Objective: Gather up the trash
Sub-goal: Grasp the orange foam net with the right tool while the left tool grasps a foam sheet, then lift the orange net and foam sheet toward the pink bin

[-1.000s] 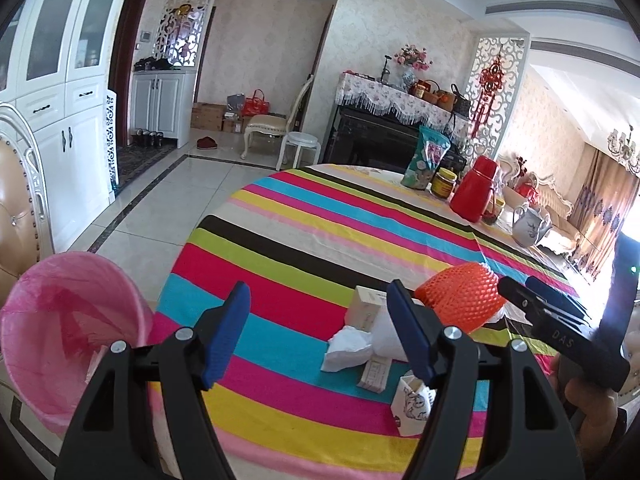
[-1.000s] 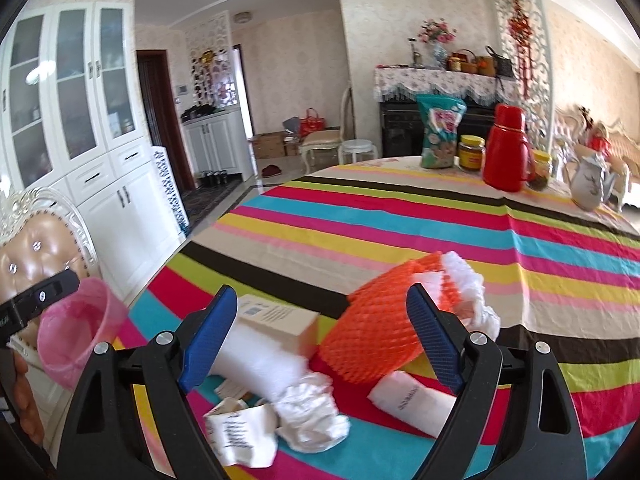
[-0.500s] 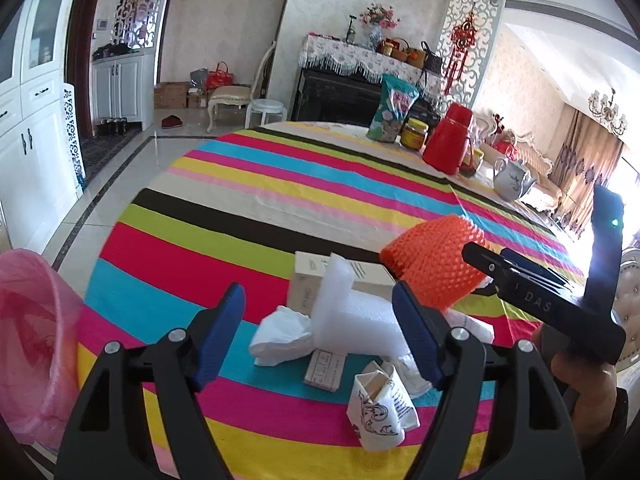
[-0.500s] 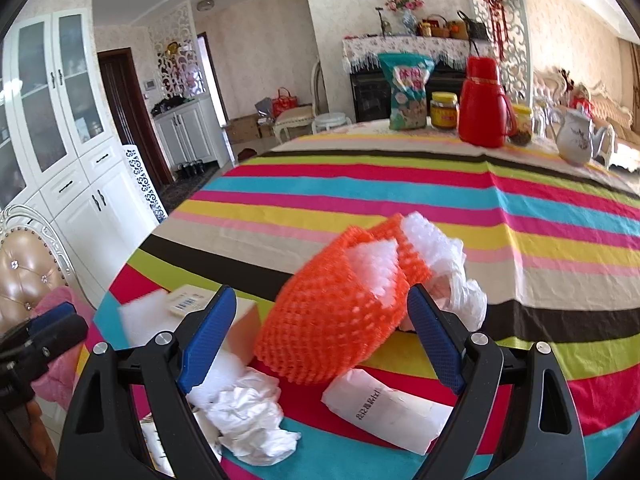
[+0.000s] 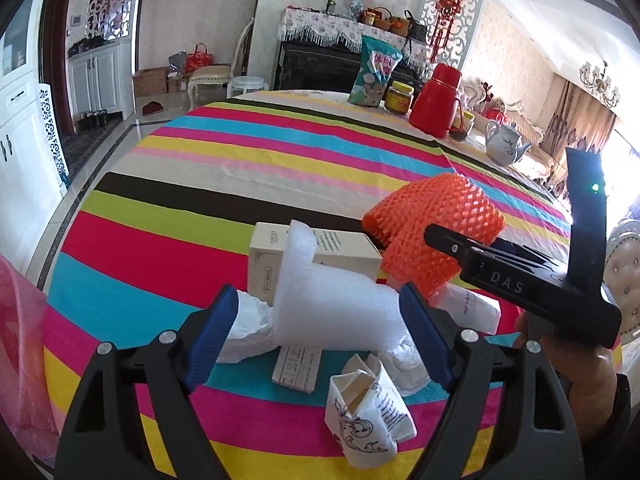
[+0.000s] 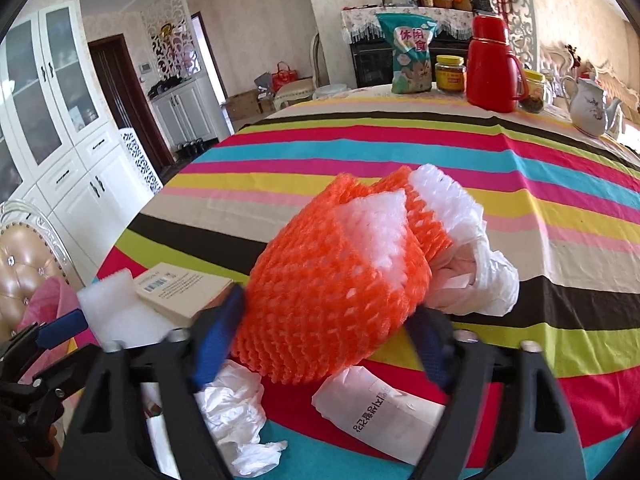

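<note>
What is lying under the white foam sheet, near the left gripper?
Under the white foam sheet lie crumpled tissue and a small printed carton; a beige box sits behind it. Whatever lies beneath its middle is covered.

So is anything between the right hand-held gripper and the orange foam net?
Nothing visible. The orange foam net already sits between the closing jaws of the right hand-held gripper; the crumpled tissue and paper packet lie below it, not in between.
</note>
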Action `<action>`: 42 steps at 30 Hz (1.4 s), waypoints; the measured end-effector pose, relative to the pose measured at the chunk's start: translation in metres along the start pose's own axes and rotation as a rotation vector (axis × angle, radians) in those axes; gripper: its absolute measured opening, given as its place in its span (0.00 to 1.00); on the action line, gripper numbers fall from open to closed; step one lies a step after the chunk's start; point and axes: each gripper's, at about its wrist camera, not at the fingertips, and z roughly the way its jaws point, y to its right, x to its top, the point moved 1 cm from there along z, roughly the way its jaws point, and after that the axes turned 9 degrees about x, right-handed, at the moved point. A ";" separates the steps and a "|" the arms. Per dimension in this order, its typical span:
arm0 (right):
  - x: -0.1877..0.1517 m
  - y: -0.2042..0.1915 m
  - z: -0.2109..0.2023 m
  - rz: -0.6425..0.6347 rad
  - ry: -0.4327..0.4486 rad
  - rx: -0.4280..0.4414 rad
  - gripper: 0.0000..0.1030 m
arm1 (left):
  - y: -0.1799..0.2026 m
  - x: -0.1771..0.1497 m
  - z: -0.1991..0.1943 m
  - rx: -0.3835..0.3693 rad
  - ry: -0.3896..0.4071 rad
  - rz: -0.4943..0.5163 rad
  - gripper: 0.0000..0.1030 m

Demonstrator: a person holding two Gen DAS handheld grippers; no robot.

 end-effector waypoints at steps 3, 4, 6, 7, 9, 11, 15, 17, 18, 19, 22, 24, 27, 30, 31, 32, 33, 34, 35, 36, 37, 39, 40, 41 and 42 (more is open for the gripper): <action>-0.001 -0.001 -0.001 -0.008 -0.004 0.002 0.51 | 0.004 -0.001 0.008 -0.006 -0.021 0.005 0.78; -0.001 -0.001 -0.002 -0.011 -0.001 0.002 0.45 | 0.006 -0.001 0.012 -0.004 -0.030 0.010 0.78; 0.000 -0.003 -0.004 -0.021 0.005 0.006 0.37 | 0.009 -0.002 0.015 0.002 -0.040 0.019 0.78; 0.001 -0.003 -0.006 -0.024 0.009 0.007 0.34 | 0.010 -0.002 0.016 0.004 -0.042 0.021 0.78; 0.002 -0.006 -0.010 -0.033 0.020 0.012 0.32 | 0.012 -0.002 0.018 0.001 -0.047 0.023 0.78; 0.004 -0.009 -0.013 -0.042 0.029 0.016 0.30 | 0.014 -0.002 0.020 0.012 -0.057 0.035 0.76; 0.006 -0.011 -0.019 -0.048 0.043 0.025 0.28 | 0.015 -0.003 0.025 0.011 -0.083 0.047 0.63; 0.007 -0.014 -0.023 -0.053 0.050 0.026 0.27 | 0.015 -0.004 0.024 0.010 -0.083 0.053 0.62; 0.007 -0.015 -0.024 -0.055 0.054 0.027 0.27 | 0.014 -0.004 0.022 0.010 -0.082 0.048 0.62; 0.008 -0.016 -0.026 -0.059 0.059 0.026 0.27 | 0.013 -0.004 0.022 0.010 -0.079 0.045 0.62; 0.009 -0.021 -0.032 -0.066 0.072 0.026 0.27 | 0.010 -0.002 0.014 0.009 -0.058 0.025 0.62; 0.010 -0.023 -0.035 -0.071 0.081 0.025 0.27 | 0.008 0.000 0.006 0.008 -0.038 0.017 0.62; 0.011 -0.026 -0.042 -0.076 0.094 0.028 0.27 | 0.004 0.003 -0.006 0.007 -0.011 0.010 0.62; 0.012 -0.033 -0.052 -0.087 0.116 0.032 0.27 | 0.000 0.007 -0.018 0.005 0.015 0.000 0.62; 0.013 -0.035 -0.054 -0.091 0.121 0.033 0.27 | -0.002 0.008 -0.022 0.008 0.023 -0.003 0.62; 0.013 -0.037 -0.057 -0.095 0.127 0.036 0.27 | -0.004 0.009 -0.026 0.010 0.031 -0.008 0.62; 0.013 -0.040 -0.060 -0.099 0.132 0.038 0.27 | -0.006 0.010 -0.030 0.010 0.038 -0.012 0.62; 0.013 -0.044 -0.063 -0.106 0.139 0.040 0.27 | -0.007 0.010 -0.033 0.012 0.045 -0.017 0.62; 0.014 -0.047 -0.067 -0.112 0.146 0.043 0.27 | -0.010 0.011 -0.037 0.017 0.054 -0.023 0.62; 0.014 -0.049 -0.070 -0.116 0.151 0.046 0.27 | -0.013 0.012 -0.041 0.021 0.063 -0.030 0.62; 0.015 -0.052 -0.073 -0.120 0.156 0.049 0.27 | -0.015 0.013 -0.044 0.023 0.068 -0.034 0.62; 0.015 -0.056 -0.077 -0.128 0.165 0.053 0.27 | -0.022 0.015 -0.051 0.032 0.083 -0.044 0.62; 0.015 -0.059 -0.080 -0.132 0.169 0.056 0.27 | -0.025 0.015 -0.054 0.036 0.089 -0.048 0.62; 0.015 -0.061 -0.082 -0.135 0.172 0.059 0.27 | -0.029 0.016 -0.058 0.042 0.097 -0.056 0.62; 0.014 -0.064 -0.084 -0.140 0.173 0.062 0.27 | -0.034 0.017 -0.061 0.046 0.104 -0.064 0.62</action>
